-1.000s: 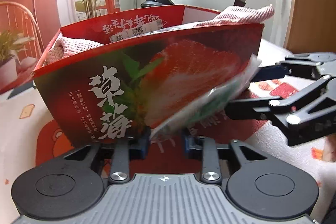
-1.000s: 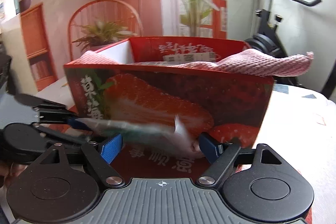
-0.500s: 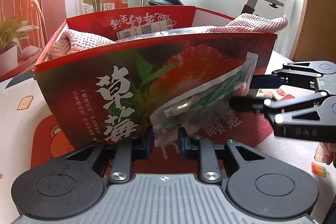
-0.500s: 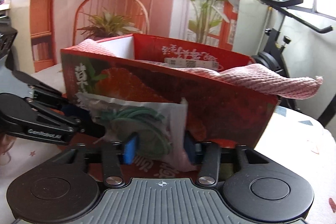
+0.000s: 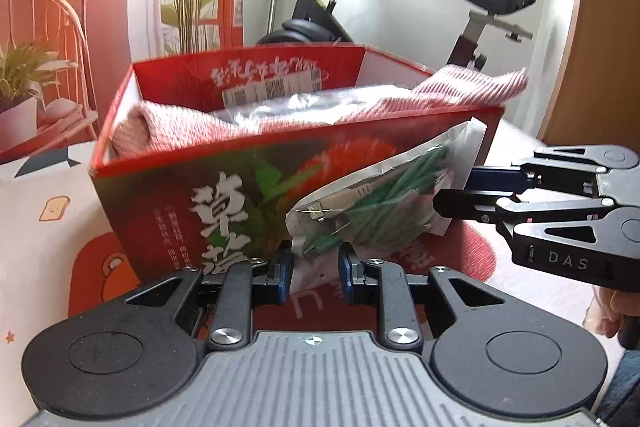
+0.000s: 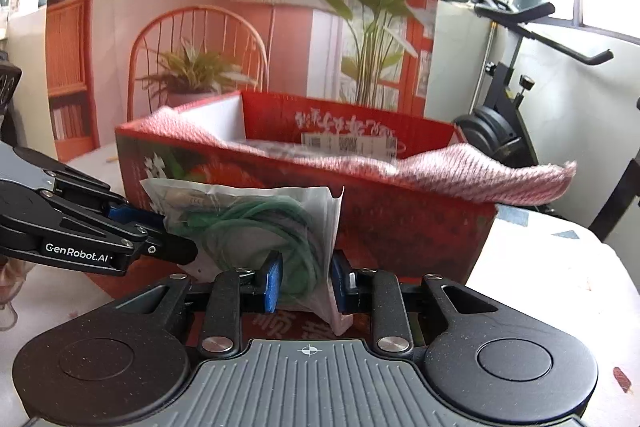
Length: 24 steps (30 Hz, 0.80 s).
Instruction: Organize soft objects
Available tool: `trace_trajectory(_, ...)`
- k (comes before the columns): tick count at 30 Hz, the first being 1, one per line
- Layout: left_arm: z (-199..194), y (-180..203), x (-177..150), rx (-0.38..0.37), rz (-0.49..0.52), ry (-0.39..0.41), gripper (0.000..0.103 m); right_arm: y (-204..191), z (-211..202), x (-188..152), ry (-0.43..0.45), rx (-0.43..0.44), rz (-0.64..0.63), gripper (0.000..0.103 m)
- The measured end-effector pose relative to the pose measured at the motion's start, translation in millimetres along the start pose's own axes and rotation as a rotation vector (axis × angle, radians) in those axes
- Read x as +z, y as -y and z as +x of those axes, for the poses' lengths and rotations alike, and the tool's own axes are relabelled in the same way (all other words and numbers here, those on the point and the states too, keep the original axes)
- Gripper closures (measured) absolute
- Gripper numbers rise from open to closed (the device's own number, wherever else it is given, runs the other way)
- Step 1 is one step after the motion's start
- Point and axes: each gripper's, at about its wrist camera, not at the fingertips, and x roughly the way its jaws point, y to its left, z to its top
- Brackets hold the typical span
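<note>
A clear plastic bag with a coiled green cable hangs in front of the red strawberry-print box. My left gripper is shut on the bag's lower left end. My right gripper is shut on its other end; it also shows in the left wrist view. The box holds a pink knitted cloth that drapes over its right rim, and another clear packet.
The box stands on a white printed tablecloth with a red patch. An exercise bike stands behind, beside a plant and lamp backdrop. A hand shows at the right edge.
Both grippers have lifted the bag higher in front of the box. The right gripper's fingers closed from wide open onto the bag. The box interior now shows more.
</note>
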Motion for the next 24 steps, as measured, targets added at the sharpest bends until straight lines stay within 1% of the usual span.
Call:
trace_trajectory(5, -21.5, 1.6, 7.1, -0.021, -0.013, 0.058, 0.077, -3.4, -17.9, 12.4, 0.048, 0.015, 0.002, 0.079)
trace_trajectory(6, -25.8, 2.8, 8.9, -0.030, -0.012, 0.073, 0.077, -5.1, -20.3, 15.3, 0.055, 0.030, -0.004, 0.087)
trace_trajectory(7, -28.9, 5.2, 10.9, -0.034, -0.002, 0.085, 0.077, -8.0, -23.0, 18.5, 0.062, 0.046, -0.016, 0.091)
trace_trajectory(9, -31.4, 12.2, 15.2, -0.020, 0.039, 0.107, 0.077, -17.7, -26.4, 25.1, 0.075, 0.024, -0.060, 0.093)
trace_trajectory(11, -23.4, 14.0, 19.9, 0.011, 0.044, 0.085, 0.077, -22.1, -19.9, 30.7, 0.050, 0.011, -0.085, 0.093)
trace_trajectory(13, -9.9, 10.4, 22.0, 0.023, 0.029, 0.057, 0.077, -21.4, -7.1, 30.9, -0.008, -0.021, -0.089, 0.093)
trace_trajectory(16, -0.1, 8.2, 16.1, 0.050, 0.039, 0.028, 0.077, -11.6, 0.8, 21.6, -0.061, -0.034, -0.027, 0.093)
trace_trajectory(18, -1.7, 2.2, 9.6, 0.034, 0.010, 0.014, 0.077, -5.0, -4.3, 12.5, -0.065, -0.042, 0.001, 0.091)
trace_trajectory(19, -1.3, -1.8, 5.9, 0.024, -0.017, -0.009, 0.077, -1.3, -6.9, 7.9, -0.070, -0.043, 0.015, 0.090)
trace_trajectory(21, -2.7, -10.1, -1.3, -0.001, -0.068, -0.041, 0.077, 9.5, -12.9, -1.3, -0.092, -0.027, 0.075, 0.080)
trace_trajectory(24, 2.2, -22.8, -12.0, -0.040, -0.148, -0.111, 0.072, 24.1, -10.8, -15.2, -0.152, -0.006, 0.169, 0.078)
